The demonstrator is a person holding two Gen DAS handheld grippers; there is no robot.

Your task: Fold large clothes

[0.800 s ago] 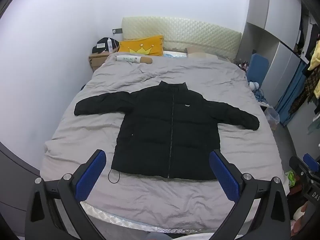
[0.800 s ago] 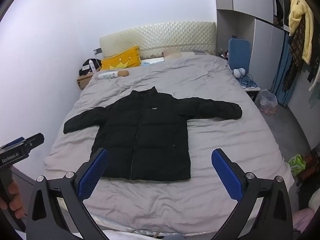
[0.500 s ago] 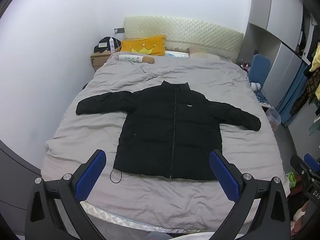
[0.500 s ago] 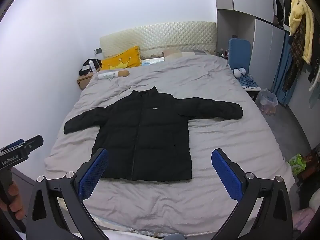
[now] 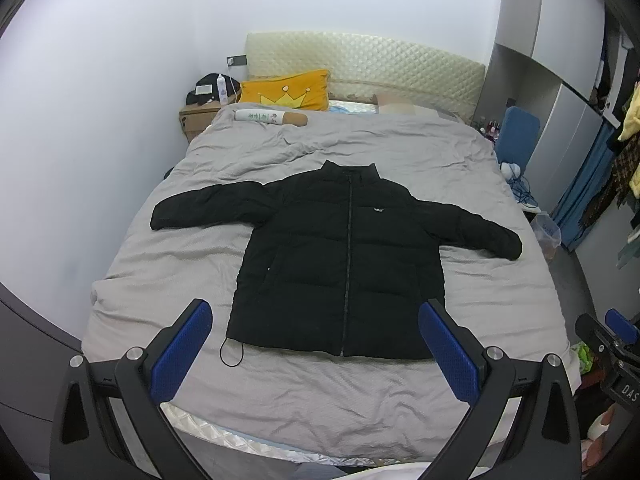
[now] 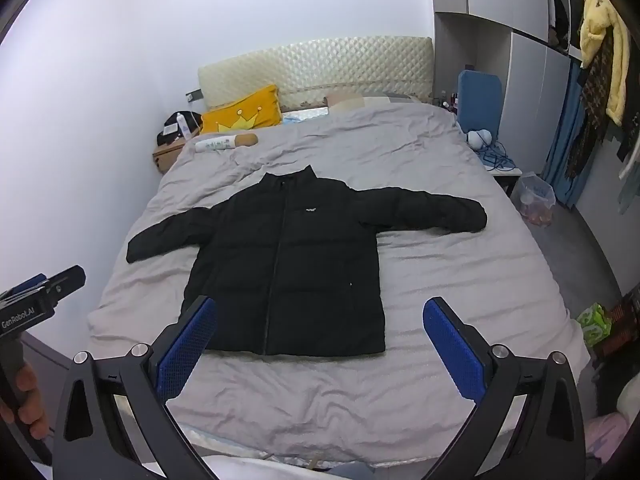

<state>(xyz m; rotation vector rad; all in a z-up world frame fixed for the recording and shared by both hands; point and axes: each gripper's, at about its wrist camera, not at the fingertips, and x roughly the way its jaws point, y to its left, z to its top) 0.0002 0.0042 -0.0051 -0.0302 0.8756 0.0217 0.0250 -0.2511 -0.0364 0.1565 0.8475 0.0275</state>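
Observation:
A black puffer jacket (image 5: 340, 264) lies flat, front up and zipped, on the grey bed (image 5: 320, 392), both sleeves spread out sideways; it also shows in the right wrist view (image 6: 288, 272). A thin black cord (image 5: 232, 354) loops out at its lower left hem. My left gripper (image 5: 316, 344) is open and empty, held above the foot of the bed, short of the hem. My right gripper (image 6: 320, 344) is open and empty, likewise above the foot of the bed. The left gripper's body shows at the left edge of the right wrist view (image 6: 36, 300).
A yellow crown pillow (image 5: 286, 90), a white cylinder bolster (image 5: 270, 117) and a quilted headboard (image 5: 360, 64) are at the bed's head. A wall runs along the left. A wardrobe, hanging clothes (image 6: 600, 52), a blue chair (image 6: 478, 96) and a bin (image 6: 534, 198) stand at the right.
Both grippers have shifted slightly; the jacket sits a little lower and nearer in the views. The jacket itself has not moved.

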